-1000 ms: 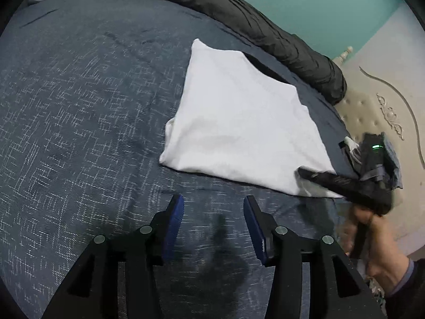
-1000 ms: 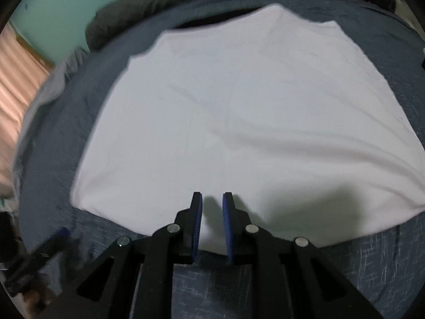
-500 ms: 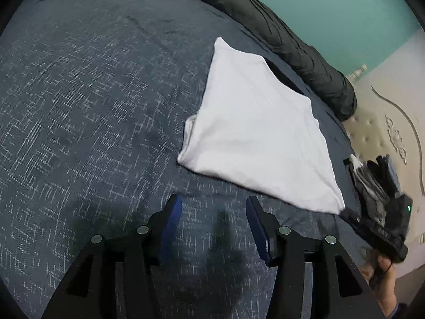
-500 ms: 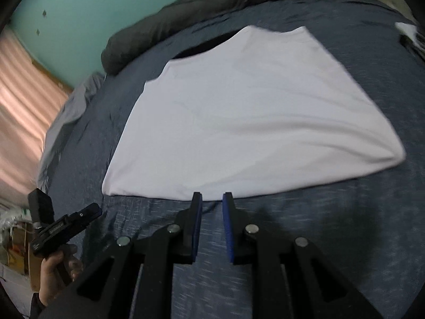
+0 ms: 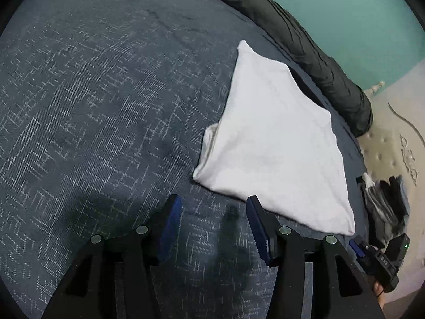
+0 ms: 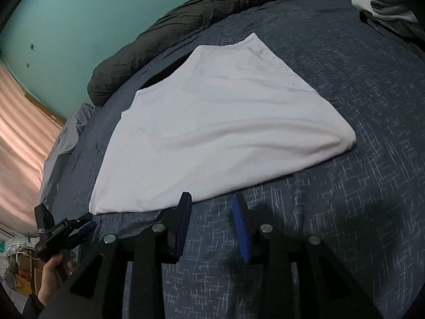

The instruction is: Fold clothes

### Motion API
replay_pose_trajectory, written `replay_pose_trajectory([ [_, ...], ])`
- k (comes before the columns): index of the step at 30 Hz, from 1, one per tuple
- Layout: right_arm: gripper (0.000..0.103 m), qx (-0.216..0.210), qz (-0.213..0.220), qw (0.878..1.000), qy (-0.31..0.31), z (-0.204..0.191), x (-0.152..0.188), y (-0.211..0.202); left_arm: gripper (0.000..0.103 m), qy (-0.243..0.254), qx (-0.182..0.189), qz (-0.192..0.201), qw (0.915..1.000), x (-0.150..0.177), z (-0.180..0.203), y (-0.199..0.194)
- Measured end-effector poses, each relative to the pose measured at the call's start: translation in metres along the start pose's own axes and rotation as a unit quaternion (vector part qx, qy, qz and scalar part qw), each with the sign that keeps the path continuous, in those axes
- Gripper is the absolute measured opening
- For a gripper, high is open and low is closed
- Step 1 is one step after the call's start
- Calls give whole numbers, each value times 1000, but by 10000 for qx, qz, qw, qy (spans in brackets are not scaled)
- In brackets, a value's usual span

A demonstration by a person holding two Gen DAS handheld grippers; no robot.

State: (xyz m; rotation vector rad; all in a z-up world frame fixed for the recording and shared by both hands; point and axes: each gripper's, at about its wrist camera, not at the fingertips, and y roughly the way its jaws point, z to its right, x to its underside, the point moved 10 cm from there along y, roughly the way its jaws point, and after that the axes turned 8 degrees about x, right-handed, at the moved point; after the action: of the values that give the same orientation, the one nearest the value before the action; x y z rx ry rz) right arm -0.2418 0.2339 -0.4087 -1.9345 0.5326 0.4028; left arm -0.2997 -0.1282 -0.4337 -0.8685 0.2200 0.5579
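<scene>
White garment (image 6: 220,130) lies flat on bed (image 6: 358,106), part-folded. Soft, light, floppy imo, so we'd pinch near-edge corners. Left gripper (image 5: 213,207) half open, empty; right gripper (image 6: 212,204) opening, nothing between jaws.

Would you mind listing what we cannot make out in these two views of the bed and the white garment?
- Underside and inner layers of the folded white garment: both views, covered by its top layer.
- Dark pile of clothes: left wrist view, squeezed at the fisheye edge; single items unreadable.
- Person: both views, only a hand shows, cut off by the frame edge.
- Right gripper: opening, nothing between its jaws.
</scene>
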Motion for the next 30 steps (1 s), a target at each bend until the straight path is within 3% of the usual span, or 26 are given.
replay_pose_trajectory([
  [11,33,-476,335,9978,302,5,-11,-3,55,-350,-25,93,9993,-18,-3,12],
  [18,41,-457,252,9977,423,13,-11,5,54,-294,-127,108,9994,-25,0,17],
  [20,44,-397,270,9977,478,17,-13,4,42,-195,-160,56,9997,-26,4,19],
  [22,48,-274,310,9978,522,22,-14,3,14,-70,-178,-4,9998,-26,10,21],
  [30,52,-326,338,9963,719,31,-18,0,6,209,-43,56,9998,-40,37,11],
])
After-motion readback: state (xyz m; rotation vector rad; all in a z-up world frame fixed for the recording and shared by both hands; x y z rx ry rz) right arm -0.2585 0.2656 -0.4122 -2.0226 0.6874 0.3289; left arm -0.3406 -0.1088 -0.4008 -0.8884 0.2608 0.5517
